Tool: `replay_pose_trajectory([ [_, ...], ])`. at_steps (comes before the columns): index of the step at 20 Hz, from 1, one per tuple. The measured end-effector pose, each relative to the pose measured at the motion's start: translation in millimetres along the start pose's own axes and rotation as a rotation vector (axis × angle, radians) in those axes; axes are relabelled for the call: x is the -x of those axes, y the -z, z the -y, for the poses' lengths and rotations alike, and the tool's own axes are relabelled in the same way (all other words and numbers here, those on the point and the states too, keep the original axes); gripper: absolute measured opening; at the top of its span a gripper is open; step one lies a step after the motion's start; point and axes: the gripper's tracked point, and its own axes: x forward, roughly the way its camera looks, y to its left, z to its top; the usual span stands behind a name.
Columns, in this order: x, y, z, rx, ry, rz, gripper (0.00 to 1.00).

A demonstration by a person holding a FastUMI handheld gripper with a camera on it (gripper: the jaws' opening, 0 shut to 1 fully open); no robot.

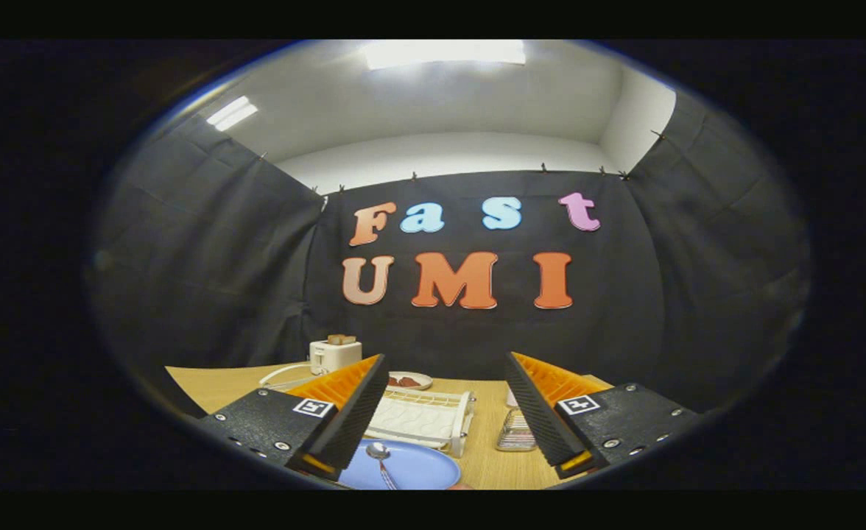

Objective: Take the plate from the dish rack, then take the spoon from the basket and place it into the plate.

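Toaster (334, 354) first, on my far left: a white one standing at the back of the wooden table (219, 386), something brown poking out of its top, a white cord (280, 375) curling from it over the tabletop. Just right of it, partly behind my left finger, I see a small plate (412, 380) with dark reddish pieces on it. Nearer to me lies the white dish rack (426, 418), flat on the table between the two fingers and beyond their tips. Nearest of all, just in front of the rack, I have the blue plate (418, 467) resting on the table, and the spoon (380, 458) lies in it, bowl toward the rack, handle running back toward me. My gripper (448, 364) hangs above all this with its jaws spread wide and nothing held between them. Further right, close beside my right finger, sits a small wire basket (515, 433); I cannot tell what, if anything, it holds.
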Motion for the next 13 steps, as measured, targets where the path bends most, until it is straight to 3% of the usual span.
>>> replay_pose_trajectory([
  [13,-7.8,0.2,0.1,0.050,0.009,-0.008,0.96],
])
